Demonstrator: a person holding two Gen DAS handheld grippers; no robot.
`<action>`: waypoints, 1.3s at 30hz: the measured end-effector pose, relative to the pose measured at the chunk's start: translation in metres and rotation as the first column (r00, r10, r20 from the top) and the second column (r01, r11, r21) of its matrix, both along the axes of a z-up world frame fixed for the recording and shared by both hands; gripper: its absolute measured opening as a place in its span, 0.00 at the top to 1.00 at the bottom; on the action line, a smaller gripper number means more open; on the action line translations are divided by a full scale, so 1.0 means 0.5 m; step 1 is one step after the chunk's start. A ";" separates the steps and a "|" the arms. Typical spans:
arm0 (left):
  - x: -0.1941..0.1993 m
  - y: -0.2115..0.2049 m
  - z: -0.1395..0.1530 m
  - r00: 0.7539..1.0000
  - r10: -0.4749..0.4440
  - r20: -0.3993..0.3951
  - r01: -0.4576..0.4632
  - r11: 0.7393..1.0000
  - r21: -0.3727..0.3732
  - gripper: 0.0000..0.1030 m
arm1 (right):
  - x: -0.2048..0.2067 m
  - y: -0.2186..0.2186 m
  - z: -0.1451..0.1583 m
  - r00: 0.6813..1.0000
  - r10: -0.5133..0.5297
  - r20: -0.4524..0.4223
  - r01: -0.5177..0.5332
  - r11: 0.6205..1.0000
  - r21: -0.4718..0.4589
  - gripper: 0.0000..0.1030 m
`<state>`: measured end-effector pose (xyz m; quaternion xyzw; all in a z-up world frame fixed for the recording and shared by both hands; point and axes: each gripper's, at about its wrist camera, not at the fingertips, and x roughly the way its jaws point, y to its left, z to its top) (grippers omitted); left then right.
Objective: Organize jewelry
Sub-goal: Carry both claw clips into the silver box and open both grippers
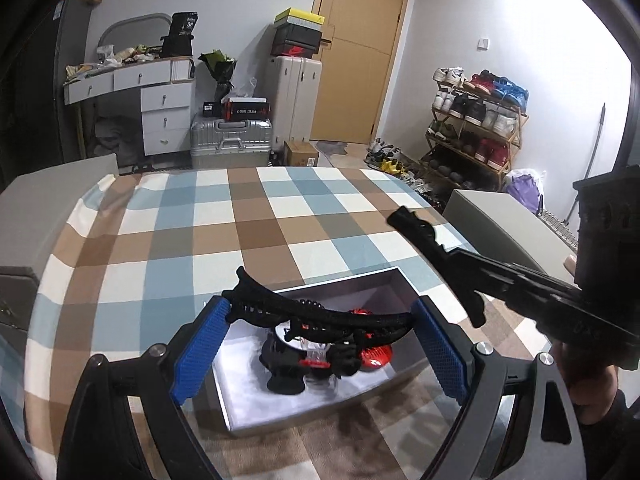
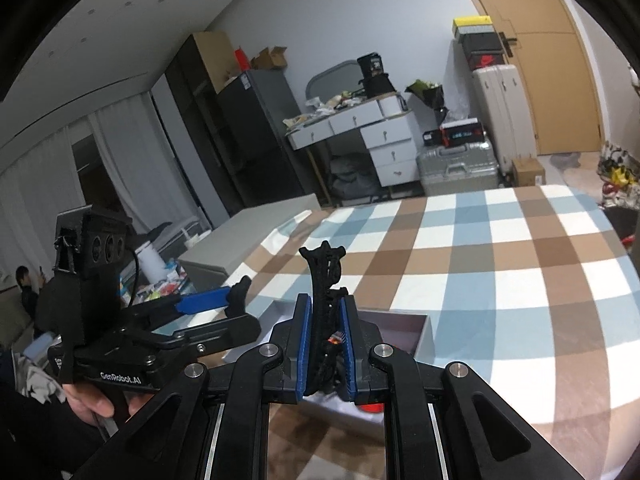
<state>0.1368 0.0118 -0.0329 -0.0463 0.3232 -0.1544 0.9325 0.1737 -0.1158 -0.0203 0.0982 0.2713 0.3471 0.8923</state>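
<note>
While the black hair clip point(image 2: 324, 272) is standing upright between the blue pads point(image 2: 305, 340), the right gripper point(image 2: 324, 304) is clamping it with the jaws drawn nearly together, and the clip's forked tip is projecting well past the fingertips; in the left wrist view the same clip point(image 1: 416, 224) is jutting out over the checkered cloth point(image 1: 280, 220). A second, long curved black clip point(image 1: 320, 316) is spanning the gap of the left gripper point(image 1: 320, 306), whose jaws are standing wide apart; its left end is touching the left pad point(image 1: 200, 348) and its right end is reaching just to the other pad, but whether it is being gripped or resting on the pile below cannot be told. Directly beneath, an open white box point(image 1: 360, 276) is sitting on the cloth, holding a heap of black and red accessories point(image 1: 372, 352). The right hand point(image 1: 588, 376) is holding its tool's handle at the frame's edge.
</note>
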 end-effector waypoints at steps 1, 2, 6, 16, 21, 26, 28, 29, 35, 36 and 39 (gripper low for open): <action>0.003 0.000 -0.003 1.000 -0.003 -0.003 0.003 1.000 -0.003 0.14 | 0.008 0.005 -0.005 1.000 0.008 -0.007 -0.008 1.000 -0.003 0.87; 0.006 0.001 -0.008 1.000 -0.008 -0.008 0.008 1.000 -0.006 0.14 | 0.014 0.010 -0.010 1.000 0.017 -0.016 -0.017 1.000 -0.007 0.87; 0.018 0.001 -0.025 0.999 -0.034 -0.034 0.033 0.999 -0.016 0.14 | 0.037 0.019 -0.036 0.997 0.045 -0.059 -0.045 0.999 -0.006 0.87; 0.028 0.001 -0.039 0.996 -0.074 -0.057 0.072 0.997 -0.039 0.14 | 0.053 0.014 -0.071 0.991 0.064 -0.114 -0.066 0.998 -0.008 0.87; 0.034 -0.001 -0.043 0.995 -0.078 -0.061 0.075 0.996 -0.047 0.14 | 0.052 0.013 -0.072 0.991 0.066 -0.113 -0.067 0.998 -0.002 0.87; 0.034 -0.001 -0.042 0.994 -0.102 -0.041 0.099 0.993 -0.062 0.13 | 0.057 0.024 -0.071 0.990 0.079 -0.114 -0.081 0.997 -0.017 0.84; 0.038 -0.001 -0.046 0.991 -0.119 -0.053 0.115 0.991 -0.068 0.13 | 0.057 0.027 -0.068 0.992 0.066 -0.104 -0.069 0.997 -0.028 0.81; 0.042 -0.001 -0.050 0.989 -0.128 -0.068 0.123 0.990 -0.068 0.13 | 0.056 0.026 -0.067 0.993 0.059 -0.100 -0.062 0.998 -0.027 0.77; 0.032 0.014 -0.057 0.993 -0.088 -0.082 0.083 0.995 -0.063 0.13 | 0.036 0.005 -0.051 0.998 0.015 -0.067 -0.015 1.000 0.005 0.58; 0.027 0.017 -0.053 0.995 -0.071 -0.070 0.067 0.996 -0.058 0.13 | 0.032 0.004 -0.048 0.998 0.006 -0.059 -0.006 1.000 0.005 0.52; 0.010 0.027 -0.036 0.999 -0.041 -0.020 0.040 0.997 -0.066 0.13 | 0.013 -0.002 -0.036 0.999 -0.028 -0.021 0.028 1.000 0.012 0.38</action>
